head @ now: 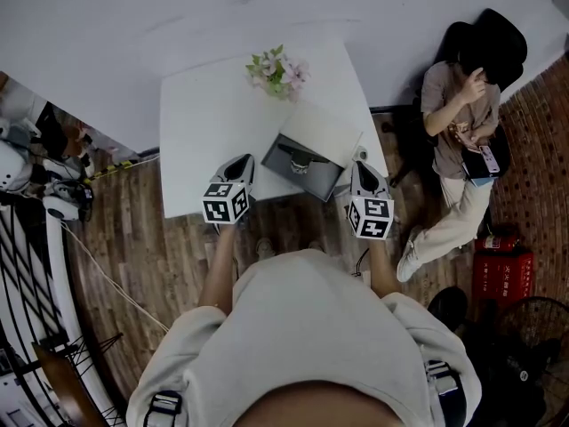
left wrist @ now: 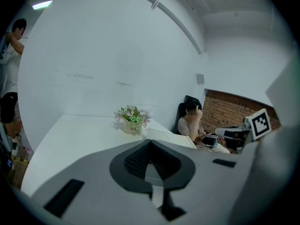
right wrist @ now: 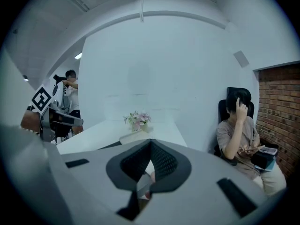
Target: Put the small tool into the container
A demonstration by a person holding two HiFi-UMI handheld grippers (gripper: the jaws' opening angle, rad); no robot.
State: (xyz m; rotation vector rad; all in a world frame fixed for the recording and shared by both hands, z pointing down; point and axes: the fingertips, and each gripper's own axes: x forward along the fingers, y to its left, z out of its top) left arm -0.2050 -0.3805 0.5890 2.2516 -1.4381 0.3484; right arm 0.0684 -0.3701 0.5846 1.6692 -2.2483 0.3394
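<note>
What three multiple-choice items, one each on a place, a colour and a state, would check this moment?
1. Where does the flower pot stand?
A. Inside the container
B. At the table's far edge, beyond the container
C. On the floor beside the chair

2. What colour is the top of the table?
A. White
B. Black
C. Red

3. How do the jaws of the right gripper stand?
A. Wide apart
B. Closed on the flower pot
C. Together, with nothing gripped

Answers:
1. B: the head view shows the pot on the table top, farther from the person than the container.
2. A: the bare surface is white in all three views.
3. C: the right gripper view shows the pads meeting at the tip with nothing gripped.
</note>
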